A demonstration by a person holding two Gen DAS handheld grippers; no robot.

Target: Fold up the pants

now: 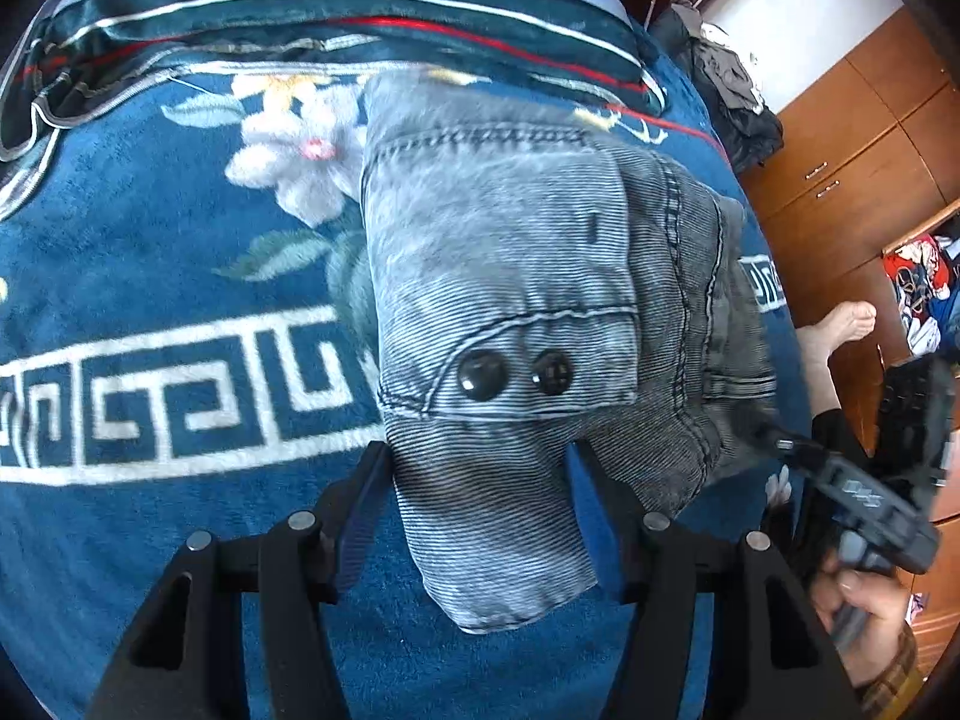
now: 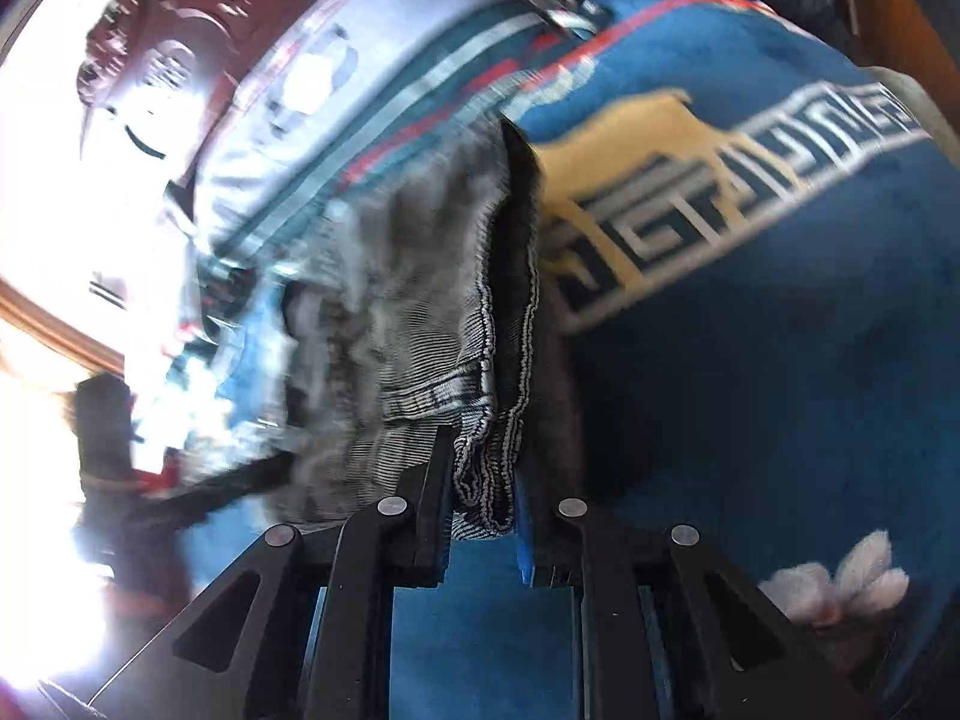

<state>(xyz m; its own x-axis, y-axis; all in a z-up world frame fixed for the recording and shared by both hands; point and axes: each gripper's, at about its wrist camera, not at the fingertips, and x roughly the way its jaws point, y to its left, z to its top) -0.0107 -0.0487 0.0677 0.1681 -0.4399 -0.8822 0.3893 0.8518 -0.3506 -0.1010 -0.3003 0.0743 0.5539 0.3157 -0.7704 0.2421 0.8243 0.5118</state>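
Grey denim pants [image 1: 510,276] lie folded into a compact bundle on a blue patterned blanket [image 1: 150,240]; a pocket flap with two black buttons [image 1: 516,373] faces up. My left gripper [image 1: 477,468] is open, its fingers standing either side of the bundle's near flap without pressing it. In the right wrist view my right gripper [image 2: 483,480] is shut on the stitched edge of the pants [image 2: 420,300]. From the left wrist view the right gripper [image 1: 771,435] reaches the bundle's right edge, held by a hand [image 1: 864,594].
A striped dark-green cover [image 1: 300,18] lies across the far side of the bed. To the right stand a wooden wardrobe [image 1: 852,138], a heap of dark clothes [image 1: 732,84], an open shelf of colourful clothes [image 1: 924,294], and a bare foot [image 1: 840,324].
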